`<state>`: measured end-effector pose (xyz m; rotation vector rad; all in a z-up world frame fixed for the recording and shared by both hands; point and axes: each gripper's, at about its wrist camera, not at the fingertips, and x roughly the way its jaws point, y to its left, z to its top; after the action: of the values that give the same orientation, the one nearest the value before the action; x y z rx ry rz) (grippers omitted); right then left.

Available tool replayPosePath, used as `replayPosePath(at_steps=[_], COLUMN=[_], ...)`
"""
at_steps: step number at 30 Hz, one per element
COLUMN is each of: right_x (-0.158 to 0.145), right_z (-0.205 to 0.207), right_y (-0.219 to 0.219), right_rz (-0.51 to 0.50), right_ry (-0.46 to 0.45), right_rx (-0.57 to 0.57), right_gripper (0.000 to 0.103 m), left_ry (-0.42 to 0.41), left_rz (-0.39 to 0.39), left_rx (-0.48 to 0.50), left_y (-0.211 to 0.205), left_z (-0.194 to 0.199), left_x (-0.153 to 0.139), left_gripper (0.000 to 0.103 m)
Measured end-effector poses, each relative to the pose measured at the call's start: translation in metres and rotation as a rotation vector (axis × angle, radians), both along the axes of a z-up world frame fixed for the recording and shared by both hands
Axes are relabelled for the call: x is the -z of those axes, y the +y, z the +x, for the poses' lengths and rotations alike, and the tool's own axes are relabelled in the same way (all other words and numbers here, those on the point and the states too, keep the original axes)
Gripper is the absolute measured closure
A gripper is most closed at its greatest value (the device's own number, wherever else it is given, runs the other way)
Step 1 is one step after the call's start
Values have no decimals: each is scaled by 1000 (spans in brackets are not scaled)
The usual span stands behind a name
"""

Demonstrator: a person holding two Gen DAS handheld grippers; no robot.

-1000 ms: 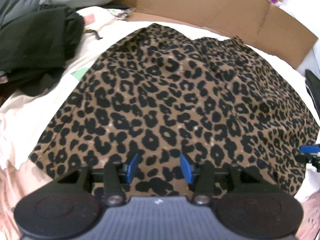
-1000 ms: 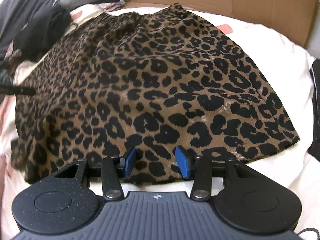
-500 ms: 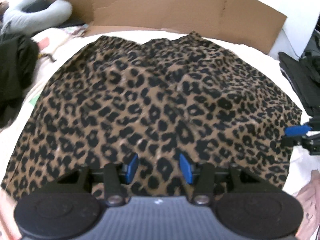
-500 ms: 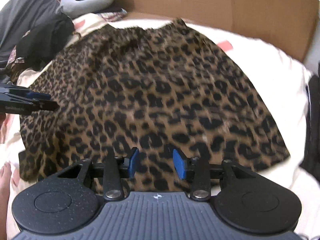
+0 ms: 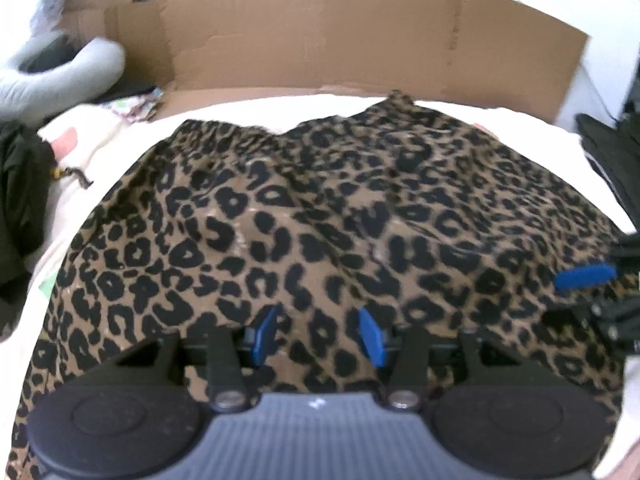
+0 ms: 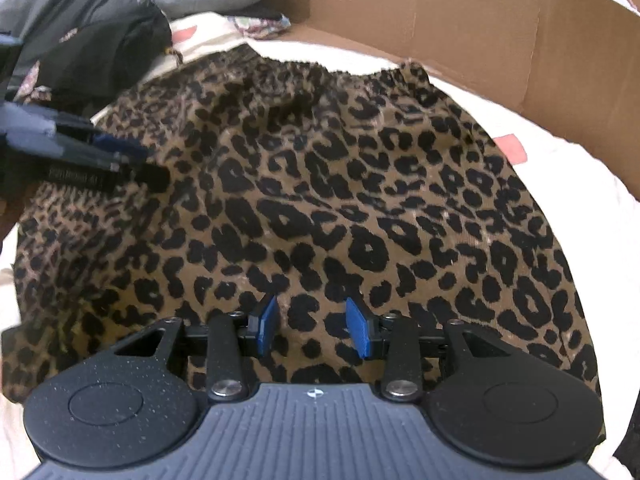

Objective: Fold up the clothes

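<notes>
While leopard-print skirt (image 5: 320, 216) lies spread on white bedding (image 6: 568, 168), gathered waistband far, hem near, no crosswise fold shows; whether one layer or already halved, cannot tell. Left gripper (image 5: 320, 334) and right gripper (image 6: 314, 328) hover over near hem, jaws apart, gripping nothing. Cardboard wall (image 5: 340, 40) far; dark clothes (image 6: 88, 32) far left.

The brown leopard-print fabric skirt (image 6: 320, 184) lies on the white bed (image 6: 568, 168); behind it stands the brown cardboard wall (image 6: 440, 20), left of it the dark clothes pile (image 6: 88, 28).
</notes>
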<state>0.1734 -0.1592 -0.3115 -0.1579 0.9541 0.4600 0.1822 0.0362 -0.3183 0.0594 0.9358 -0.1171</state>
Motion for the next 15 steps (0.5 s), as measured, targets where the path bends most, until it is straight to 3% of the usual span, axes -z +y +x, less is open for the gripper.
replayPosePath(at_steps=[7, 15], right_x=[-1, -14], right_z=[0, 22], right_y=[-18, -41], right_rz=[31, 57], right_ry=[40, 12], right_rx=[57, 134], right_gripper=[58, 58], left_ry=[45, -37], left_rz=[-35, -42], left_rx=[-53, -109], left_y=[21, 39], left_z=[9, 23], left_x=[6, -20], left_gripper=[53, 54])
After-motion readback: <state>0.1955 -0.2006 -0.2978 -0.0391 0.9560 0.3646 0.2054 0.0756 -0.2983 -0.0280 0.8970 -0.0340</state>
